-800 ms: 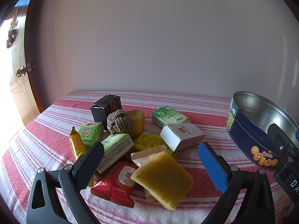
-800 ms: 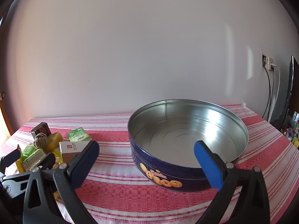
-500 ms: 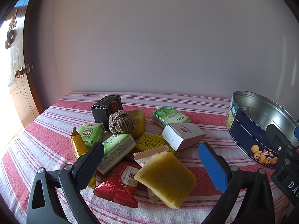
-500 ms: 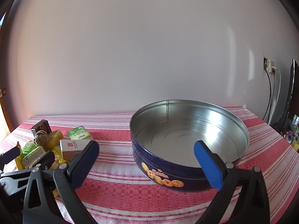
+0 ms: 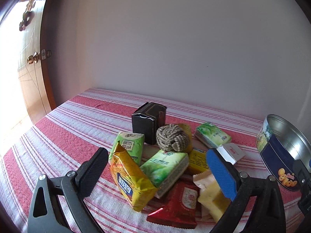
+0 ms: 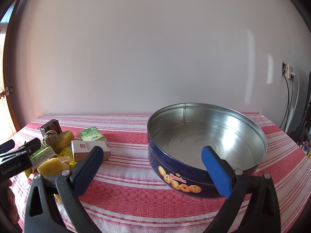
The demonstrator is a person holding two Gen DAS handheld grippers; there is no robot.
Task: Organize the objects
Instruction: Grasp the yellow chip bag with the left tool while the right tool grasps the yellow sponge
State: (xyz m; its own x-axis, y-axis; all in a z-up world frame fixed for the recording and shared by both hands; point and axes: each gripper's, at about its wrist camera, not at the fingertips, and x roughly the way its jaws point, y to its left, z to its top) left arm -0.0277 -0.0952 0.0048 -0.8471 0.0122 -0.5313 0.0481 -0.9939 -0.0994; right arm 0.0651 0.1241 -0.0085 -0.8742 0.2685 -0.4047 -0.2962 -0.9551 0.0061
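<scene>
A pile of small items lies on the striped cloth: a yellow snack packet (image 5: pixel 132 182), green tissue packs (image 5: pixel 165 167), a rope ball (image 5: pixel 172 140), a black box (image 5: pixel 148 122), a red packet (image 5: pixel 177 203), a yellow sponge (image 5: pixel 212 199) and a white box (image 5: pixel 231 152). My left gripper (image 5: pixel 157 172) is open, low over the pile, with the yellow packet between its fingers. An empty blue cookie tin (image 6: pixel 206 145) stands to the right. My right gripper (image 6: pixel 151 170) is open and empty just before the tin's front wall.
The red-and-white striped tablecloth (image 6: pixel 126 190) covers the table. A plain wall stands close behind. A wooden door (image 5: pixel 25 58) is at the far left. Wall sockets with cables (image 6: pixel 289 89) are at the far right.
My left gripper has moved left and closer to the pile; the yellow packet now sits between its fingers. The right gripper has shifted slightly left; the tin sits further right in view.
</scene>
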